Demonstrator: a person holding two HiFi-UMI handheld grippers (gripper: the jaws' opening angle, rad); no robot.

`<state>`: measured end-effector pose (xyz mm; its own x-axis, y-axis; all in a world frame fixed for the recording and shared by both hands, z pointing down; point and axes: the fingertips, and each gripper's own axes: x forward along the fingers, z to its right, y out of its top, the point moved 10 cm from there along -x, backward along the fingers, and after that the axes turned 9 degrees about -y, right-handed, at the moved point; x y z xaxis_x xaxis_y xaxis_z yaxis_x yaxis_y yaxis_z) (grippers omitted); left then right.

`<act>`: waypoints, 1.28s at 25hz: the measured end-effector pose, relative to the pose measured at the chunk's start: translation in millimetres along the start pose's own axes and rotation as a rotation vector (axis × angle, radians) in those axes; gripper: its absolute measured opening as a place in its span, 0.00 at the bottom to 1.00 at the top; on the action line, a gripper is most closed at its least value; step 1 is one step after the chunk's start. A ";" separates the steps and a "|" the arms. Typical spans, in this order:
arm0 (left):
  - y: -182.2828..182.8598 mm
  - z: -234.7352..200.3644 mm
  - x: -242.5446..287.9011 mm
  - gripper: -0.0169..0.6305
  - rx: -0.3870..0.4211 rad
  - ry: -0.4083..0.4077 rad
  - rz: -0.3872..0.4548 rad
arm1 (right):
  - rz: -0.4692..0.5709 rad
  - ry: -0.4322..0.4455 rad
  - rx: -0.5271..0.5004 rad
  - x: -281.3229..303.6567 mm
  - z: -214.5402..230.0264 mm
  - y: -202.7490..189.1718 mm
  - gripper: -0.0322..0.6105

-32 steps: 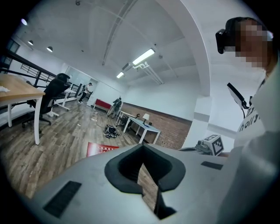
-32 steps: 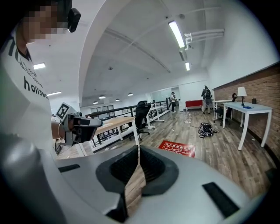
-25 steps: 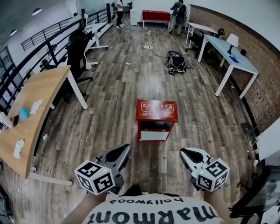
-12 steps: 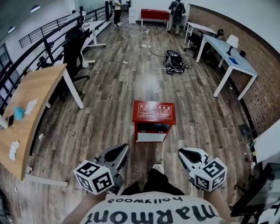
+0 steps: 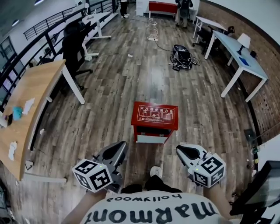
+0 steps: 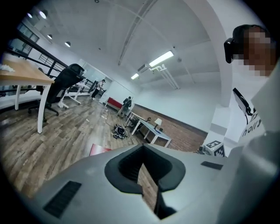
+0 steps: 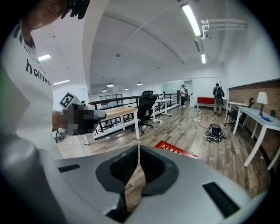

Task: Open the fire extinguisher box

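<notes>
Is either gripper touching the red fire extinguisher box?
No, the head view shows the fire extinguisher box on the floor, apart from the left gripper and right gripper.

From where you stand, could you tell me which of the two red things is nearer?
The red box with white print on top, just ahead on the floor; the other red thing stands far off at the other end of the room.

White cotton T-shirt (image 5: 153, 211), black print, upside down in head view: "marmont" large, "hollywood" smaller. Red metal box (image 5: 155, 117) lid: white Chinese characters plus pictograms, too small to read.
</notes>
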<state>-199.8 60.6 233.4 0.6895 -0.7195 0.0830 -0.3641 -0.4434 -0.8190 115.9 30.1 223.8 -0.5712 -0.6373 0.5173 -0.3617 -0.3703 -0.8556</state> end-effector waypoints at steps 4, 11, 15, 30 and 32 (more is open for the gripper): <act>5.4 -9.7 37.3 0.04 -0.026 0.022 -0.007 | -0.010 0.025 0.012 21.7 40.6 2.6 0.08; 23.6 -25.4 96.9 0.04 -0.018 0.074 -0.019 | -0.025 0.085 0.048 61.9 106.5 9.9 0.08; 25.5 -34.9 120.8 0.04 -0.020 0.122 -0.035 | -0.037 0.126 0.066 82.2 134.8 6.1 0.08; -62.9 -114.5 187.5 0.04 0.057 0.036 -0.160 | -0.170 0.273 0.319 198.1 147.8 -83.6 0.08; -78.3 -138.6 199.0 0.04 0.027 0.003 -0.190 | -0.163 0.302 0.377 217.3 148.7 -99.3 0.08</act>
<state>-120.8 -122.0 392.8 0.7422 -0.6261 0.2390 -0.2109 -0.5568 -0.8034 137.3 -172.1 418.4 -0.7370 -0.3481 0.5793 -0.2043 -0.7023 -0.6819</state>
